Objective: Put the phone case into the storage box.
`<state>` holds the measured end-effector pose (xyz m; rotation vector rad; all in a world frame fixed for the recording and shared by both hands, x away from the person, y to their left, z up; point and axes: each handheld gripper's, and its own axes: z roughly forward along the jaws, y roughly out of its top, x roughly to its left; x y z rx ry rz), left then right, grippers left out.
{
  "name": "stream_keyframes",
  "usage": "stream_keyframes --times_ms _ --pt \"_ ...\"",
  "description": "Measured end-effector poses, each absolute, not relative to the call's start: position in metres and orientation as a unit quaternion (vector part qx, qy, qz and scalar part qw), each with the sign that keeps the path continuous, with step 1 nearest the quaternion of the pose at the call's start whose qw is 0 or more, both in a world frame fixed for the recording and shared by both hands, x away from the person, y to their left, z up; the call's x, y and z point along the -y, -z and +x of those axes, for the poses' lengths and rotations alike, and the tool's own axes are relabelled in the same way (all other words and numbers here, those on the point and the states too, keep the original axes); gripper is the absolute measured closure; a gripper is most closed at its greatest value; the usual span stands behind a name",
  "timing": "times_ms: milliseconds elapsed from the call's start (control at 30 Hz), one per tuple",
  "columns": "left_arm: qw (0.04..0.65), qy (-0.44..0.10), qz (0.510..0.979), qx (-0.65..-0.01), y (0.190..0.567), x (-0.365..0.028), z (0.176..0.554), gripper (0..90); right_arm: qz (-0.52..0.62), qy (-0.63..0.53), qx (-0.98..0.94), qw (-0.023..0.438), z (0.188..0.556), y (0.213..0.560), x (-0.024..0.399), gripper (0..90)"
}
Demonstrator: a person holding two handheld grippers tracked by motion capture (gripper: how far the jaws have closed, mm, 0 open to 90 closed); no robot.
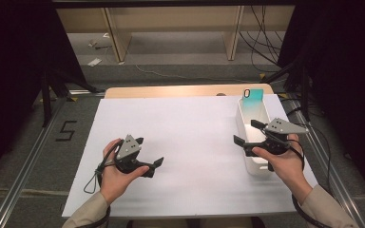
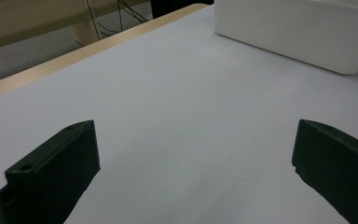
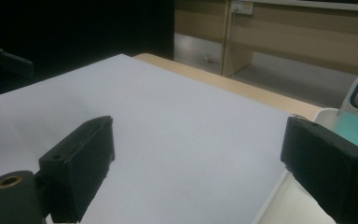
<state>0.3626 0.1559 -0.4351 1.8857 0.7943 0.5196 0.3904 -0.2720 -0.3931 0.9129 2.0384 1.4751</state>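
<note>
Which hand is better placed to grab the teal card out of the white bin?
Right. The right claw hangs open at the bin, with the teal card at the bin's far end. The left claw is open too, but over bare paper, apart from the bin.

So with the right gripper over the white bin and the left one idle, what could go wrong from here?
1. The right gripper hangs open at the white bin's rim; a careless reach could nudge the bin toward the table edge, which lies close beside it.
2. The teal card leans upright at the bin's far end; a clumsy pinch might tip it over.
3. The left gripper, open over the white sheet, is too far off to steady the bin.
</note>
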Motion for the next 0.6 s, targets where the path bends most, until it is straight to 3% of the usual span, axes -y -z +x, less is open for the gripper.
stream_keyframes --times_ms 600 --pt "0.493 -0.215 0.777 -0.328 0.4348 -0.1563 0.3625 0.0 0.326 -0.540 -0.741 0.229 0.3838 0.3965 0.2742 10.4"
